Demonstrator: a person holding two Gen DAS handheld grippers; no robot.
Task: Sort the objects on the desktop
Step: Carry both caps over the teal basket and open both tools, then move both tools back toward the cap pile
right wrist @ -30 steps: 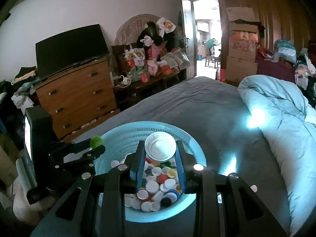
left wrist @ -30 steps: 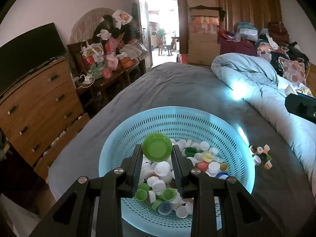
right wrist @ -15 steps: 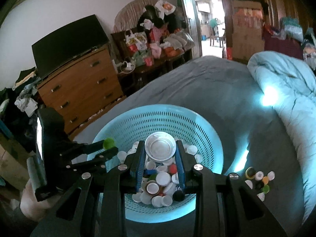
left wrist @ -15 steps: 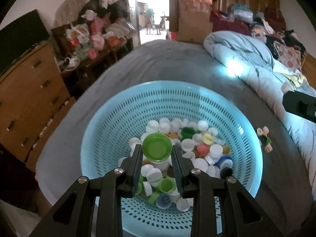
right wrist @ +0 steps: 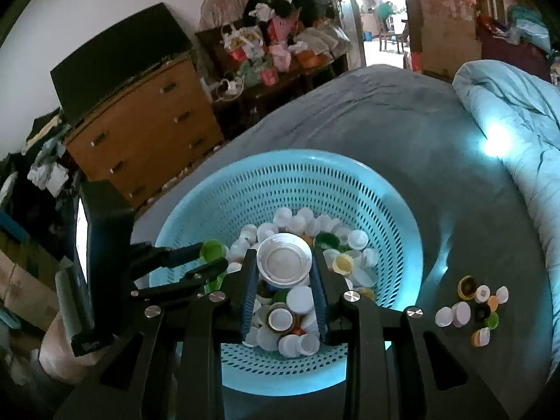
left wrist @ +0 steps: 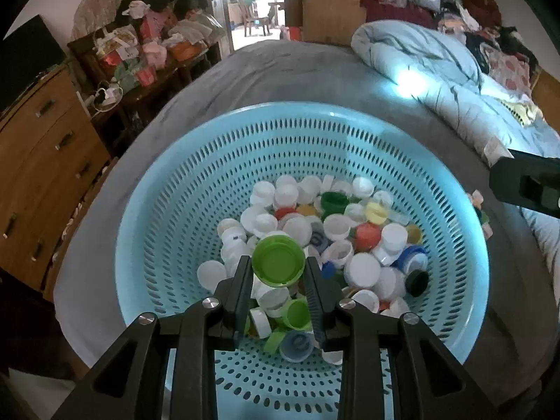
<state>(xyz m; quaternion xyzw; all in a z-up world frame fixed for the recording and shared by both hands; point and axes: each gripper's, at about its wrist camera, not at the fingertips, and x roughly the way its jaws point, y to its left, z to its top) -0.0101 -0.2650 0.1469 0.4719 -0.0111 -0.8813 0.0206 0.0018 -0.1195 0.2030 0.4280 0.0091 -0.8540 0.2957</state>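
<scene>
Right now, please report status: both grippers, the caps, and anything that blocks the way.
Left gripper shut on green cap. Right gripper shut on white cap. Both over the basket of caps. Nothing in the way.

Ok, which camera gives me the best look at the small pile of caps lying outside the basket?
The right wrist view: the loose caps lie in full sight on the grey bedspread, right of the blue basket. The left wrist view shows only a few at the basket's rim, half hidden behind the right gripper.
</scene>
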